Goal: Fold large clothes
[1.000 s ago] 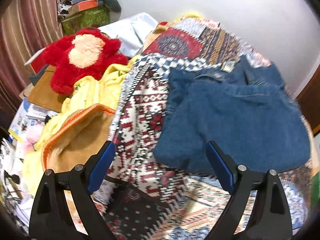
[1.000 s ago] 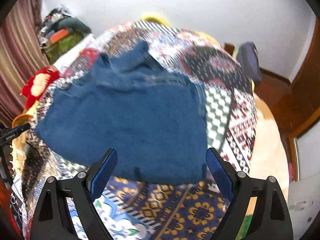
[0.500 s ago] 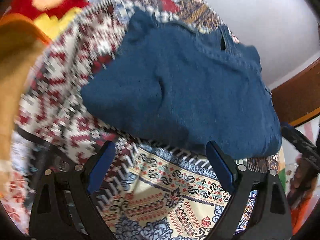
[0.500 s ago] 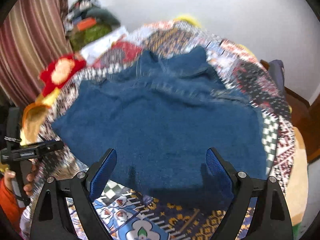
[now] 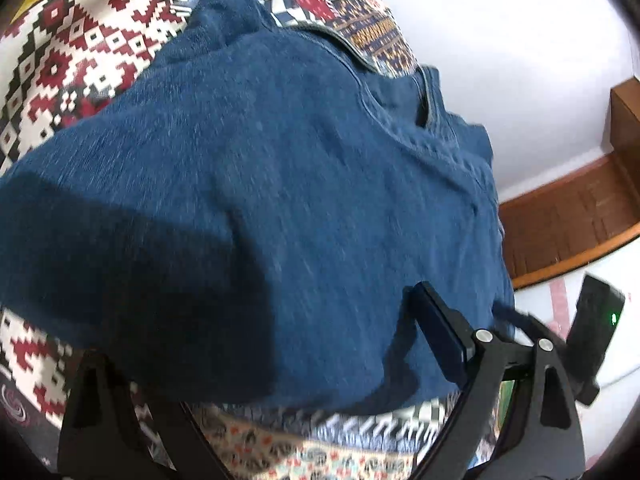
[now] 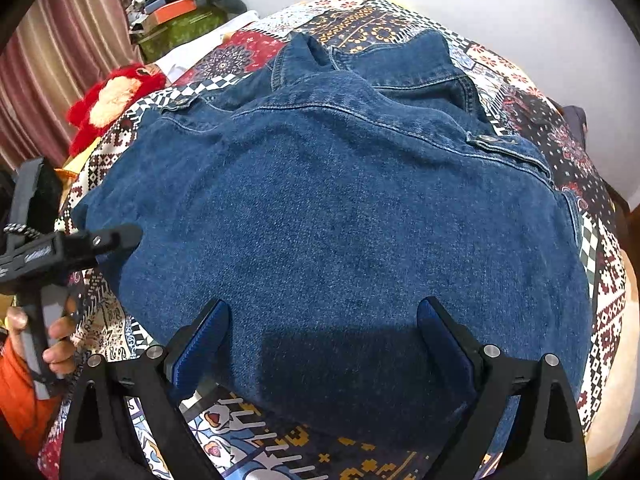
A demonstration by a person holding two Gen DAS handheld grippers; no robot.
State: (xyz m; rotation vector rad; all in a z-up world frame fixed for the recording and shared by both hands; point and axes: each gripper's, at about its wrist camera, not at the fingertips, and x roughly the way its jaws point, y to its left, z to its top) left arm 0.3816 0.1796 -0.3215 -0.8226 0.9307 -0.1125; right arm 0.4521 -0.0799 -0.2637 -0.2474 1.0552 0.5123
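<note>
A blue denim jacket (image 6: 340, 208) lies spread on the patchwork bedspread (image 6: 600, 280), collar at the far end. My right gripper (image 6: 326, 336) hovers over its near hem; its jaws are opening, with cloth lying between the blue pads untouched. In the left wrist view the jacket (image 5: 280, 168) fills the frame. My left gripper (image 5: 272, 328) stands open at its side edge. One of its fingers (image 5: 440, 340) shows above the denim; the other fingertip is hidden behind a fold. The right wrist view shows the left gripper (image 6: 80, 244) held by a hand (image 6: 52, 344).
A red plush toy (image 6: 112, 100) lies at the bed's far left, beside a striped curtain (image 6: 60, 60). Boxes and clutter (image 6: 180, 12) pile up by the white wall. A wooden floor (image 5: 568, 224) shows past the bed. The right gripper's body (image 5: 596, 332) is at the right.
Both grippers have come down and closer to the jacket, which now fills both views. The left one swung towards the jacket's side edge, and a fold now covers one fingertip.
</note>
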